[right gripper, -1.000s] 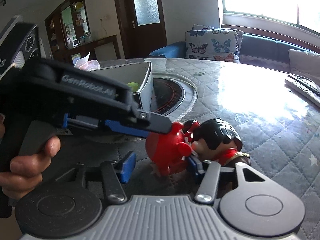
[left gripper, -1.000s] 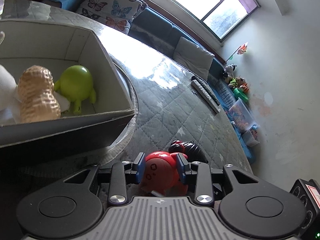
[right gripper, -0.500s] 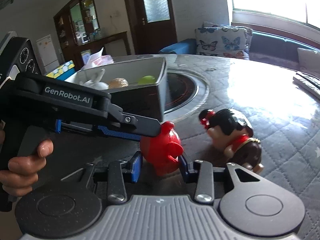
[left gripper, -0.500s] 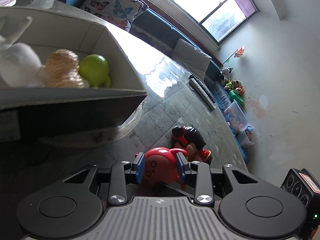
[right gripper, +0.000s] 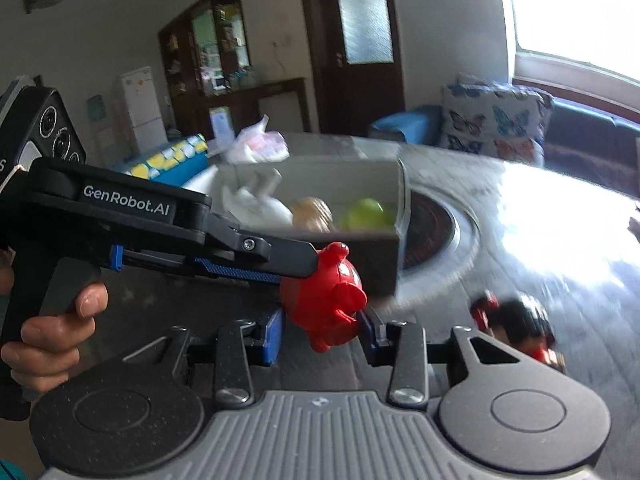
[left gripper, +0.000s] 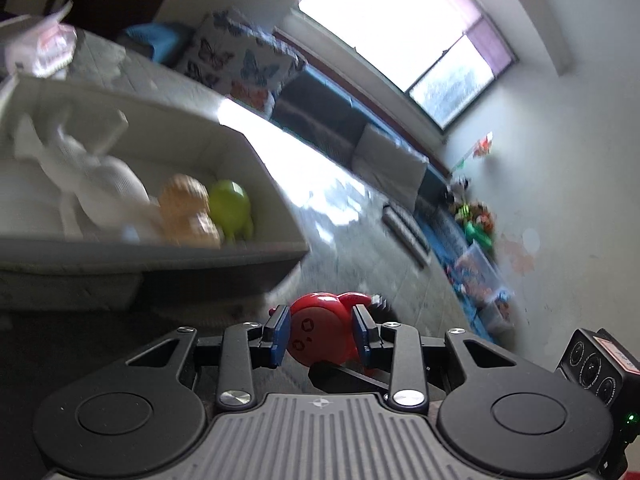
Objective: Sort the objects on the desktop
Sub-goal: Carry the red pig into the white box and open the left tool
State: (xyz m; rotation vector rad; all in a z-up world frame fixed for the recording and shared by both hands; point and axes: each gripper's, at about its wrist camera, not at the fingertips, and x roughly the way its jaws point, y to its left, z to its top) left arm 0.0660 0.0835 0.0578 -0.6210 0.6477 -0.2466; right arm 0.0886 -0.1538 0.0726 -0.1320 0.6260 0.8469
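Note:
My left gripper point(left gripper: 320, 332) is shut on a red round toy point(left gripper: 322, 336) and holds it above the table, just below and in front of the grey box point(left gripper: 280, 216). In the right wrist view the left gripper point(right gripper: 296, 264) reaches in from the left with the red toy point(right gripper: 324, 304) at its tip. My right gripper point(right gripper: 322, 336) stands with its jaws either side of that toy; they seem apart from it. The box point(right gripper: 396, 184) holds a white toy point(left gripper: 100, 188), a peanut-shaped toy point(left gripper: 188, 208) and a green toy point(left gripper: 232, 208). A black-haired doll point(right gripper: 520, 328) lies on the table.
The quilted table cover point(left gripper: 360, 248) carries remote controls point(left gripper: 404, 232) at the far side. A round inset ring point(right gripper: 440, 232) lies beside the box. A sofa with butterfly cushions point(left gripper: 240, 64) stands behind the table. A plastic bag point(right gripper: 256, 148) lies beyond the box.
My left gripper has lifted the red toy off the table, up toward the box rim. The right gripper followed it up, leaving the doll lying on the table to the right.

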